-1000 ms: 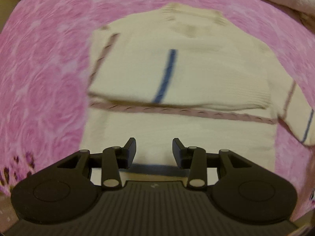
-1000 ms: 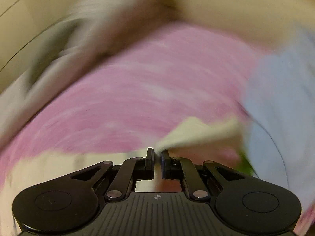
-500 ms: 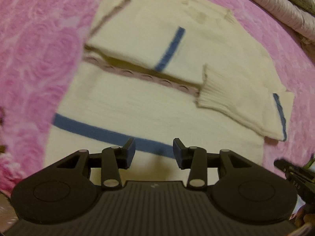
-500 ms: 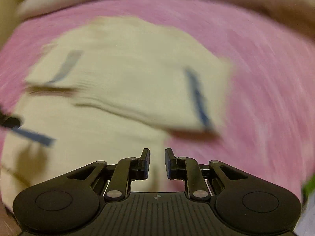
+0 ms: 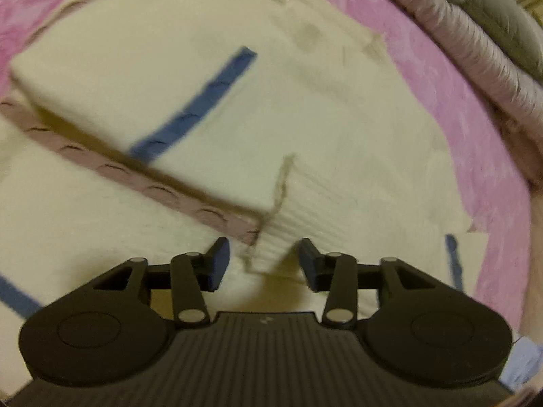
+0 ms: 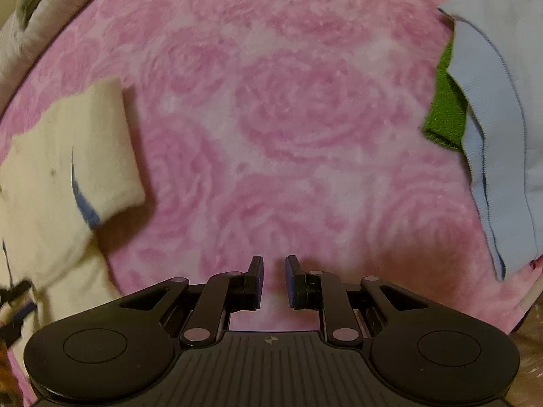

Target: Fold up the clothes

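- Left wrist view: a pink blanket (image 5: 437,78) with a rose pattern covers the bed, and a cream sweater (image 5: 142,68) lies spread flat on it, filling most of the picture.
- Beyond the sweater's far right edge a pale quilted cover (image 5: 475,44) runs along the blanket's border.
- On the sweater, a folded-over panel carries a blue stripe (image 5: 200,105); a mauve trim band (image 5: 135,173) runs slantwise just below that panel's edge.
- A ribbed cuff (image 5: 305,217) of the sweater lies on its body, its corner pointing at the left tongs (image 5: 264,268).
- Left tongs: spread wide and empty, with the cuff's corner in the gap between the two tips; whether the tips touch the cloth cannot be told.
- Right wrist view: the sweater (image 6: 64,169) shows only at the left edge, with the blanket (image 6: 288,112) bare to the right of it.
- Well apart from the sweater, at the right edge, a light blue garment (image 6: 495,129) lies over a green cloth (image 6: 444,108).
- Right tongs (image 6: 273,281): narrowly parted, gripping nothing, over bare blanket to the right of the sweater.
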